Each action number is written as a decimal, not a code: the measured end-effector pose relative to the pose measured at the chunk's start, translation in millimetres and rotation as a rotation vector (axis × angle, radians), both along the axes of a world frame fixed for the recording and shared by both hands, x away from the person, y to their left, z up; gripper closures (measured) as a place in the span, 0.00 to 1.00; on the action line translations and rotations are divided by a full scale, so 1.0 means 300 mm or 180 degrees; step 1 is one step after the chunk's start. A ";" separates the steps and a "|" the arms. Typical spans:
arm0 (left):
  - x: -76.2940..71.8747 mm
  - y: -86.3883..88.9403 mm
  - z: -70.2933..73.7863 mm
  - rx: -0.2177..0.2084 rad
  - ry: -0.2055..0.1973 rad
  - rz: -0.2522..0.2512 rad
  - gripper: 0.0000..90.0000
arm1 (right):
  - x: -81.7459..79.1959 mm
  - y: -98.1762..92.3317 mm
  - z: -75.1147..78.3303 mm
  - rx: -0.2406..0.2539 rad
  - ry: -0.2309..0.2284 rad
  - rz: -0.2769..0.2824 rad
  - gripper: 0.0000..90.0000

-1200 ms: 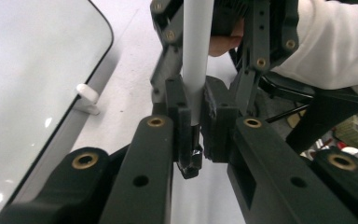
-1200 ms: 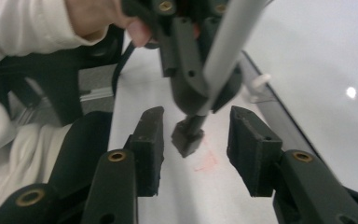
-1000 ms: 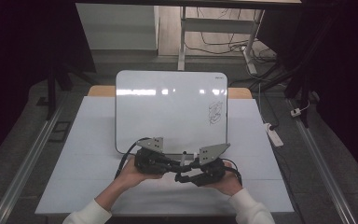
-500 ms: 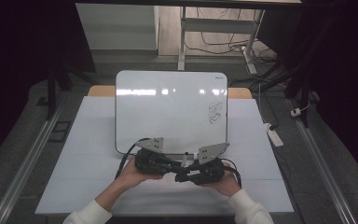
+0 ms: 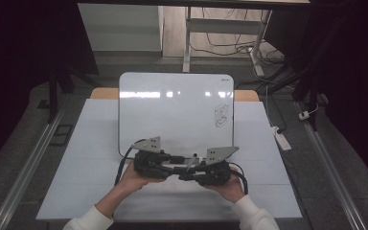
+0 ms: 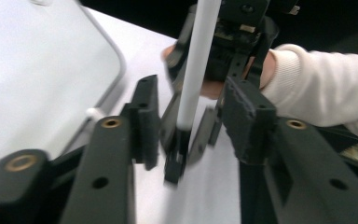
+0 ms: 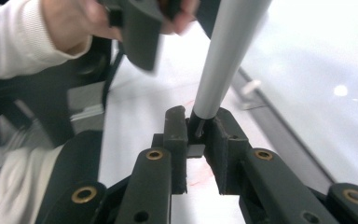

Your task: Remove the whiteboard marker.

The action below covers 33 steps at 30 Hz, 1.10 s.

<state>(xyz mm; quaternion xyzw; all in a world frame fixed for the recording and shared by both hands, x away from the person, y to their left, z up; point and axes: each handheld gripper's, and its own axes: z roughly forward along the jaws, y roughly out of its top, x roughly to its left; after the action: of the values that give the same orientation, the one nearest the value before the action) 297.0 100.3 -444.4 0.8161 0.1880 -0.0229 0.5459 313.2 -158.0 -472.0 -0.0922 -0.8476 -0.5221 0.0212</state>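
A marker (image 5: 190,162) with a pale barrel (image 6: 198,56) stands tilted between the two grippers, just in front of the whiteboard's near edge. My right gripper (image 7: 200,119) is shut on the marker's dark lower end, and the barrel (image 7: 223,60) rises up out of its jaws. My left gripper (image 6: 193,98) faces it, open, with one jaw on each side of the barrel and not touching it. In the high view the left gripper (image 5: 175,162) and right gripper (image 5: 188,170) meet tip to tip, each held in one hand.
The whiteboard (image 5: 172,110) lies on the white table (image 5: 91,158), with a dark scribble (image 5: 222,115) near its right side. A power strip (image 5: 280,136) sits off the table's right edge. Metal rails run along both sides of the table.
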 end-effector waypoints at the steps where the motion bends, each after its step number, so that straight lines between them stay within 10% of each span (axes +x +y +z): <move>1: -0.009 0.016 0.006 0.0053 -0.0031 0.0119 0.57 | 0.002 -0.008 0.004 0.0032 -0.0008 -0.0058 0.86; 14: -0.193 0.278 -0.094 0.0605 -0.0150 0.1310 0.34 | 0.028 -0.120 0.066 0.0399 -0.0344 -0.1047 0.86; 25: -0.192 0.372 -0.201 0.0916 -0.0030 0.1752 0.28 | 0.092 -0.256 0.108 0.0700 -0.0604 -0.1930 0.86; 33: -0.178 0.392 -0.209 0.0911 0.0022 0.1878 0.24 | 0.175 -0.300 0.161 0.0861 -0.0716 -0.2255 0.86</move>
<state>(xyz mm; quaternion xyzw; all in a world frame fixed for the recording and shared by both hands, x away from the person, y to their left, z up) 243.5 217.9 -507.0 0.7948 0.4196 0.1601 0.4082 365.6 -247.9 -423.7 -0.3176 -0.6839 -0.6109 -0.2413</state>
